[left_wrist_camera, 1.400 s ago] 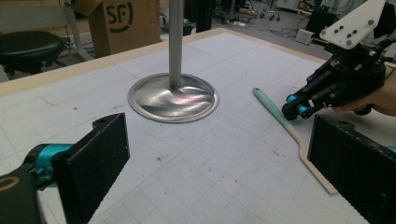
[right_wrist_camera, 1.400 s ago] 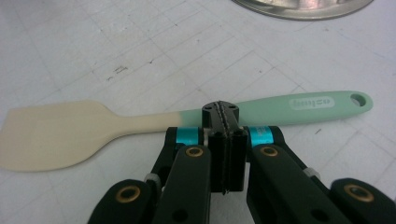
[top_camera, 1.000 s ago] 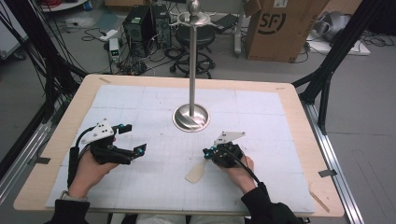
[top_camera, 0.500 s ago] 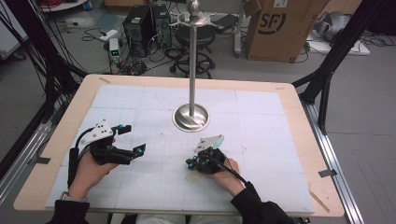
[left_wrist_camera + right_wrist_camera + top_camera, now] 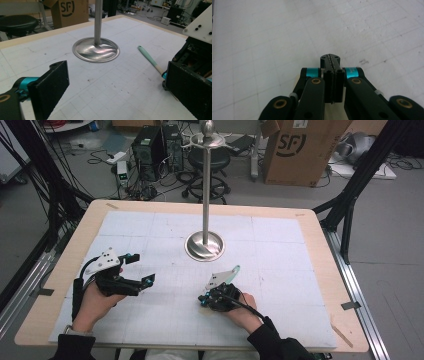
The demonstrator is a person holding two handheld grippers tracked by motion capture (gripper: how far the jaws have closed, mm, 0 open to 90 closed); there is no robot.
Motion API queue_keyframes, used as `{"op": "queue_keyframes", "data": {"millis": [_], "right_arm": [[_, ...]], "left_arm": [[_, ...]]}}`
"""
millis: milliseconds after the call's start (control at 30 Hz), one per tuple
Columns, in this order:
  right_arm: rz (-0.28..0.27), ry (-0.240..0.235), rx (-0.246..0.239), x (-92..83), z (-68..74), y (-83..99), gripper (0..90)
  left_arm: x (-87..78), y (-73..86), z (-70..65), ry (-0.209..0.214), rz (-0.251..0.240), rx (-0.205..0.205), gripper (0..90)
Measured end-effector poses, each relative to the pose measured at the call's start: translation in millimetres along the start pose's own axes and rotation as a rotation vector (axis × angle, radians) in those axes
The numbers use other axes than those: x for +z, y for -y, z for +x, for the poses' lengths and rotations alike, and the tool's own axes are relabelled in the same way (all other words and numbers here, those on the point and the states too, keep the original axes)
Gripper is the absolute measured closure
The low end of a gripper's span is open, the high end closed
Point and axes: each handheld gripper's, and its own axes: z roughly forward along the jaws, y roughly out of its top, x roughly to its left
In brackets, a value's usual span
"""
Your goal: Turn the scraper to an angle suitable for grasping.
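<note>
On the tabletop (image 5: 300,220), the mint-handled wooden utensil (image 5: 150,60) lies at 5 o'clock from the steel stand (image 5: 204,246). It looks light, stiff and smooth, so take it at mid-handle. The right gripper (image 5: 330,58) rests over it with jaws clenched and nothing visible between them. The left gripper (image 5: 142,267) has wide, empty jaws.

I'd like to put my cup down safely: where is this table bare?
The mat's right side, between the stand's base and the table edge, is bare, as are both far corners. It is crowded near the front, around the left gripper, right gripper and green-handled utensil.
</note>
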Motion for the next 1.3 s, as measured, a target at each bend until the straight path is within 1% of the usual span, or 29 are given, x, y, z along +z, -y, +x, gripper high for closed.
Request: {"op": "queue_keyframes", "data": {"millis": [33, 133, 200, 233, 300, 333, 367, 400, 433, 467, 500, 600, 667, 700, 733, 867, 933, 967, 1000, 1033, 1067, 1100, 1133, 1167, 1200, 1233, 1267, 1300], "right_arm": [[0.000, 0.000, 0.000, 0.0, 0.0, 0.0, 90.0], [0.026, -0.006, 0.003, -7.0, 2.5, 4.6, 90.0], [0.026, -0.007, -0.002, -8.3, 2.6, 5.6, 90.0], [0.043, -0.011, -0.016, -12.4, 3.2, 7.7, 90.0], [0.060, -0.010, -0.019, -17.3, 4.7, 10.7, 90.0], [0.060, -0.010, -0.019, -17.3, 4.7, 10.7, 90.0], [0.073, -0.016, -0.017, -23.2, 5.1, 15.2, 90.0], [0.073, -0.016, -0.017, -23.2, 5.1, 15.2, 90.0], [0.076, -0.021, -0.009, -30.8, 4.9, 22.2, 90.0], [0.076, -0.021, -0.009, -30.8, 4.9, 22.2, 90.0], [0.080, -0.025, 0.017, -39.8, 5.5, 30.7, 90.0], [0.083, -0.030, 0.028, -48.9, 3.9, 39.7, 90.0], [0.080, -0.023, 0.041, -58.3, 3.9, 48.1, 90.0], [0.084, -0.009, 0.050, -67.1, 4.7, 54.8, 90.0], [0.084, 0.005, 0.043, -70.4, 5.1, 57.6, 90.0], [0.096, 0.020, 0.042, -75.5, 6.9, 61.4, 90.0], [0.098, 0.016, 0.025, -75.3, 5.4, 59.3, 90.0], [0.076, 0.026, 0.025, -76.4, 3.4, 58.7, 90.0], [0.041, 0.040, 0.042, -78.4, -0.5, 58.2, 90.0], [0.041, 0.040, 0.042, -78.4, -0.5, 58.2, 90.0], [-0.016, 0.097, 0.078, -83.0, -12.6, 56.7, 90.0], [-0.016, 0.097, 0.078, -83.0, -12.6, 56.7, 90.0], [-0.039, 0.159, 0.118, -84.2, -27.7, 56.5, 90.0], [-0.044, 0.178, 0.146, -83.8, -34.9, 56.8, 90.0], [-0.050, 0.191, 0.171, -82.3, -41.2, 57.3, 90.0], [-0.050, 0.191, 0.171, -82.3, -41.2, 57.3, 90.0], [-0.050, 0.207, 0.202, -78.2, -50.7, 58.1, 90.0], [-0.046, 0.216, 0.210, -75.5, -53.3, 58.2, 90.0]], "left_arm": [[0.0, 0.0, 0.0, 0.000, 0.000, 0.000, 6.1], [0.8, 0.3, -0.6, 0.001, 0.004, 0.001, 6.1], [1.0, 0.2, -1.0, 0.003, 0.001, 0.002, 6.1], [1.0, 0.1, -0.9, 0.003, 0.001, 0.003, 6.1], [1.0, 0.1, -0.3, 0.002, 0.000, 0.000, 6.1], [1.2, 0.1, 0.2, 0.003, -0.002, 0.001, 6.1], [1.7, 0.2, 0.3, 0.005, -0.002, -0.002, 6.1], [1.9, 0.2, 0.7, 0.006, 0.000, -0.001, 6.1], [2.5, 0.3, 0.9, 0.007, 0.000, -0.002, 6.1], [3.2, 0.4, 0.8, 0.007, -0.001, -0.005, 6.1], [3.9, 0.4, 1.1, 0.009, -0.001, -0.007, 6.1], [6.0, 0.1, 2.2, 0.009, 0.000, -0.013, 6.1], [7.5, -0.3, 2.2, 0.013, -0.001, -0.013, 6.1], [8.2, -0.6, 2.3, 0.015, -0.002, -0.009, 6.1], [9.3, -1.1, 1.9, 0.017, -0.001, -0.009, 6.1], [10.5, -1.5, 1.7, 0.016, 0.001, -0.006, 6.1], [10.6, -1.5, 1.2, 0.017, 0.003, -0.005, 6.1], [10.1, -1.6, 1.1, 0.015, 0.002, -0.004, 6.1], [9.8, -1.7, 1.1, 0.013, 0.000, -0.004, 6.1], [9.3, -1.8, 1.2, 0.014, 0.001, -0.003, 6.1], [8.5, -1.9, 0.9, 0.009, -0.001, -0.004, 6.1], [8.5, -1.9, 0.9, 0.009, -0.001, -0.004, 6.1], [8.2, -1.9, 0.5, 0.009, 0.000, -0.003, 6.1], [7.8, -2.0, -0.4, 0.009, 0.004, -0.001, 6.1], [8.0, -1.8, -1.0, 0.008, 0.004, 0.002, 6.1], [8.0, -1.8, -1.0, 0.008, 0.004, 0.002, 6.1], [7.8, -1.8, -1.3, 0.009, 0.008, 0.004, 6.1], [7.7, -1.7, -1.7, 0.007, 0.008, 0.004, 6.1]]}}
